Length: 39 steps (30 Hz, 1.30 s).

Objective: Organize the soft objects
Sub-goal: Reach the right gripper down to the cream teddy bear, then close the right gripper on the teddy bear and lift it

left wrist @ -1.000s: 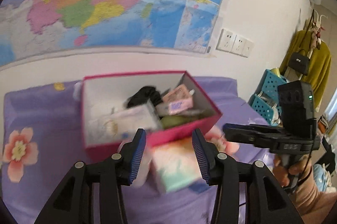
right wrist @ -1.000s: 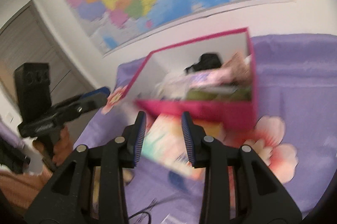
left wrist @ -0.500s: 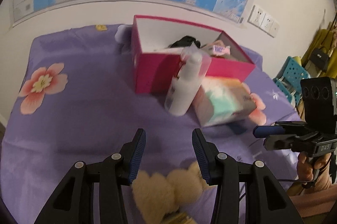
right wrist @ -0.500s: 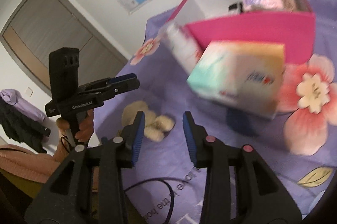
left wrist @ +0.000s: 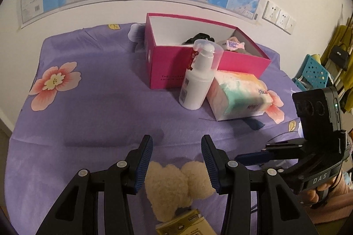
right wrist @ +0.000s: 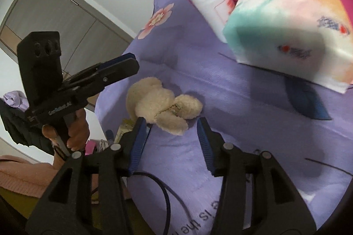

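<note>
Holding a black item and pink packets, the pink box (left wrist: 198, 71) stands beyond both spread hand-held grippers.

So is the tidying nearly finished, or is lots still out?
Some things already sit in the pink box. Both tools, left and right, are open around the fluffy toy, not gripping it. The tissue pack and bottle remain outside.

1. The plush toy (right wrist: 164, 104) looks like cream fleece, fluffy and matt.
2. The purple floral cloth (left wrist: 99, 107) is soft and matt.
3. The tissue pack (left wrist: 239, 96) has a glossy plastic wrap.
4. The pump bottle (left wrist: 196, 85) is smooth white plastic with a clear cap.
5. The pink box (left wrist: 167, 67) is matt cardboard.
6. The left tool (left wrist: 176, 160) is matt black plastic with ribbed blue pads.
</note>
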### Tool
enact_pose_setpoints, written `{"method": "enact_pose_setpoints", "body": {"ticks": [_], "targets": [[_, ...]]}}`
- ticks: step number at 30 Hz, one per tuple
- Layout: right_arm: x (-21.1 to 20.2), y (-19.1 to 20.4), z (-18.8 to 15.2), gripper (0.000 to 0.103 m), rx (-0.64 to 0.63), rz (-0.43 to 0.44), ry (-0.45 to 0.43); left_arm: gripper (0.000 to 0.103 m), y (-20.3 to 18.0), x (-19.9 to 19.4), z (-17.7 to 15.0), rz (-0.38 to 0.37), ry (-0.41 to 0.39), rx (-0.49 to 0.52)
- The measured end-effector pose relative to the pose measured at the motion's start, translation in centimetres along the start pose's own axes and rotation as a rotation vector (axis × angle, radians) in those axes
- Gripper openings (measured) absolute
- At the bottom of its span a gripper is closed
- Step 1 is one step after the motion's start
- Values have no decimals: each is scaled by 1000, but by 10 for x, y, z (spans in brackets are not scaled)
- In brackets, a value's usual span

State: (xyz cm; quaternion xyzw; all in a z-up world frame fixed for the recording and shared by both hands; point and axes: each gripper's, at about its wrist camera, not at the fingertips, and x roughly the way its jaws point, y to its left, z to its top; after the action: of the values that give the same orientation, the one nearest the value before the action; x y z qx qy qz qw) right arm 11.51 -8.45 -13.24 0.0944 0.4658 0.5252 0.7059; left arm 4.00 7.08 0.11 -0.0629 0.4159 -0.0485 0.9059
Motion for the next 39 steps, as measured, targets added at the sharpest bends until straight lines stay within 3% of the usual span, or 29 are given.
{"method": "enact_pose_setpoints", "body": {"ticks": [8, 11, 14, 21, 25, 32, 36, 39], "targets": [[16, 2, 5, 49, -10, -41, 5, 46, 8, 6, -8, -17, 29, -33], [17, 4, 5, 26, -27, -54, -7, 46, 15, 8, -13, -30, 45, -50], [14, 6, 4, 21, -37, -58, -25, 46, 24, 8, -18, -48, 59, -79], [-3, 3, 1, 18, -51, -83, -61, 48, 28, 9, -28, -115, 101, -102], [-20, -1, -6, 18, -47, -111, -81, 50, 17, 13, -30, -196, 128, -74], [-43, -16, -17, 18, 13, -146, -122, 50, -6, 30, -35, -263, 192, -25], [-45, -20, -20, 26, 44, -126, -113, 40, -18, 37, -31, -266, 199, -6], [-42, -25, -19, 27, 74, -104, -116, 38, -23, 38, -29, -259, 202, 5]]}}
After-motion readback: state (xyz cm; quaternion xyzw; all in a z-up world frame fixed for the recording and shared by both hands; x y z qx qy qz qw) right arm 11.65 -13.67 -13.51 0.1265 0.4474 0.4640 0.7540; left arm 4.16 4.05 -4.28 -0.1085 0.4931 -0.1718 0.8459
